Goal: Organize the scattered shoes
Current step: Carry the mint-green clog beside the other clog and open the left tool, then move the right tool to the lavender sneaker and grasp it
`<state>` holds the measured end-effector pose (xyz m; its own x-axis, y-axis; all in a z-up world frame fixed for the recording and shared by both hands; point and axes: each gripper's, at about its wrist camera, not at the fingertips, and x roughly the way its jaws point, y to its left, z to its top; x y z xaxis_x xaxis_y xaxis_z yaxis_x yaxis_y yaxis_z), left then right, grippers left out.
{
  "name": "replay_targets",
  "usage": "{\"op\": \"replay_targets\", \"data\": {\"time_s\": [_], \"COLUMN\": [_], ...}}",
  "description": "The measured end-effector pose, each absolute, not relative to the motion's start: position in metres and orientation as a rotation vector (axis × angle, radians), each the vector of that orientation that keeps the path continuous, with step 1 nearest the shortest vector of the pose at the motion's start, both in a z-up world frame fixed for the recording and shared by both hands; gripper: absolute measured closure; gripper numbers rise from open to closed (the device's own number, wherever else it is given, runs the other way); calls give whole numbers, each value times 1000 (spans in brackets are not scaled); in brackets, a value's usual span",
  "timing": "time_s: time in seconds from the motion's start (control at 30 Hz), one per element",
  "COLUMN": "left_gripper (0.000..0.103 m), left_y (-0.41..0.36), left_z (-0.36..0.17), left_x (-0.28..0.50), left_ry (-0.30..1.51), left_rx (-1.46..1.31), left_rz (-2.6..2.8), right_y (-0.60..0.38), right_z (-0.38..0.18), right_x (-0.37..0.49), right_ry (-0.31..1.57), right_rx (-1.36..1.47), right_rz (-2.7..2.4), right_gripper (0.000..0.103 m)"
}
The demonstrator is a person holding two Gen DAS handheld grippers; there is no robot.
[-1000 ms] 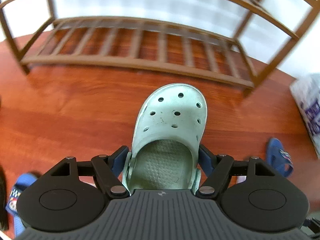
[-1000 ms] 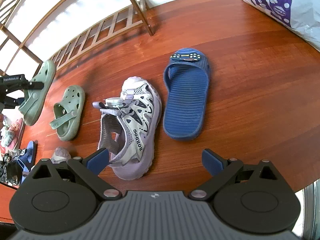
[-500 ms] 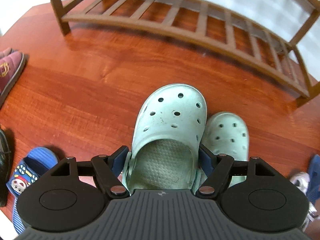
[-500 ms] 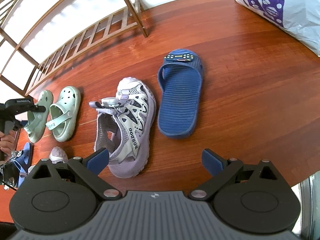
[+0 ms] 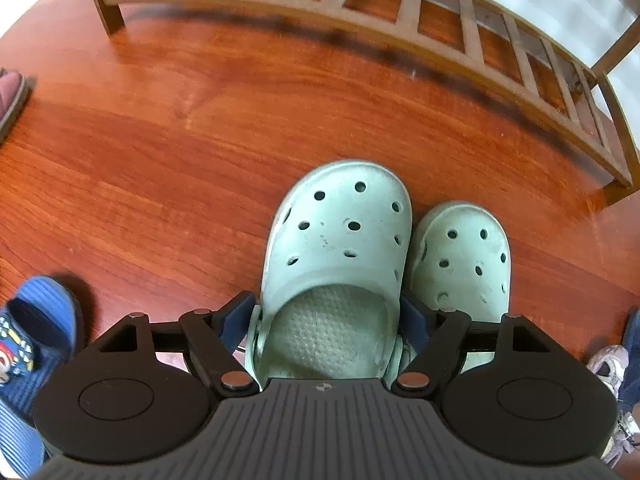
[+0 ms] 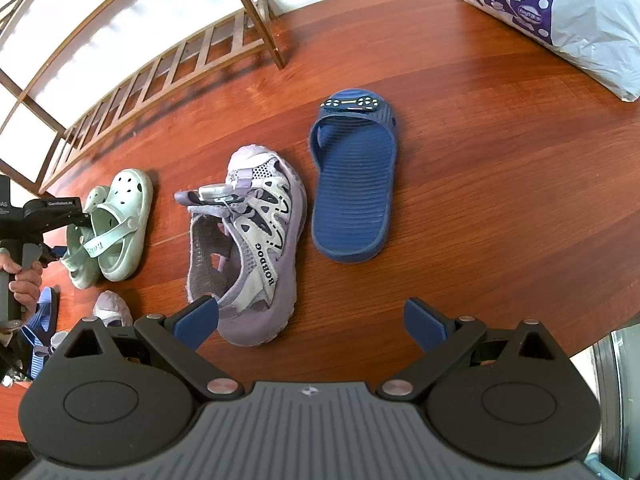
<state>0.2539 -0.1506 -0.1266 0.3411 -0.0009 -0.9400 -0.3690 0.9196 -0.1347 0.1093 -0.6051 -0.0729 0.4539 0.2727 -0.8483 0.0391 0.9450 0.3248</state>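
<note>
1. Left wrist view, far left: a maroon shoe [image 5: 10, 98] lay at the frame edge on the wooden floor [image 5: 160, 152]; below it sat a blue slipper with a cartoon strap [image 5: 28, 332].
2. Centre: the left gripper [image 5: 326, 320] had its fingers [image 5: 236, 316] closed on the heel sides of the large green clog [image 5: 340, 240], toe pointing toward the shoe rack [image 5: 400, 12].
3. Whether the large green clog's sole rested on the floor could not be told.
4. Just right of it, touching or nearly so, stood the small green clog [image 5: 464, 256], toe in the same direction.
5. Far right: part of a lilac sandal [image 5: 608, 364] showed at the edge.
6. Right wrist view, far left: a hand [image 6: 22, 280] held the left gripper's handle beside the two green clogs, the small one [image 6: 122, 224] nearer the camera's centre.
7. A second lilac shoe [image 6: 112, 308] lay below them, partly hidden.
8. Centre: the lilac sandal [image 6: 256, 248] lay on the floor [image 6: 480, 200], with the blue slide [image 6: 354, 184] near it on the right, not touching.
9. The right gripper [image 6: 312, 320] hung above the floor with its fingers [image 6: 424, 322] spread wide apart, holding nothing.
10. Upper right: a white and purple plastic bag [image 6: 560, 12] lay on the floor, well apart from the shoes.
</note>
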Motion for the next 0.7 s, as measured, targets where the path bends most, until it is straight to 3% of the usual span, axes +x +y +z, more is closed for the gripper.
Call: {"op": "replay_targets", "data": {"time_s": [0.2,0.7], "left_gripper": [16,13], "left_y": [-142,-140], "left_z": [-121,-62], "left_x": [253,211], "left_ry": [1194,1132], "left_rx": [-389,-340], "left_rz": [212,64], "right_y": [-594,-545], "right_z": [-69,-65], "right_x": [110,147], "right_ry": [1090,1087], "right_rx": [314,250], "right_rz": [152,221], "right_gripper": [3,1]}}
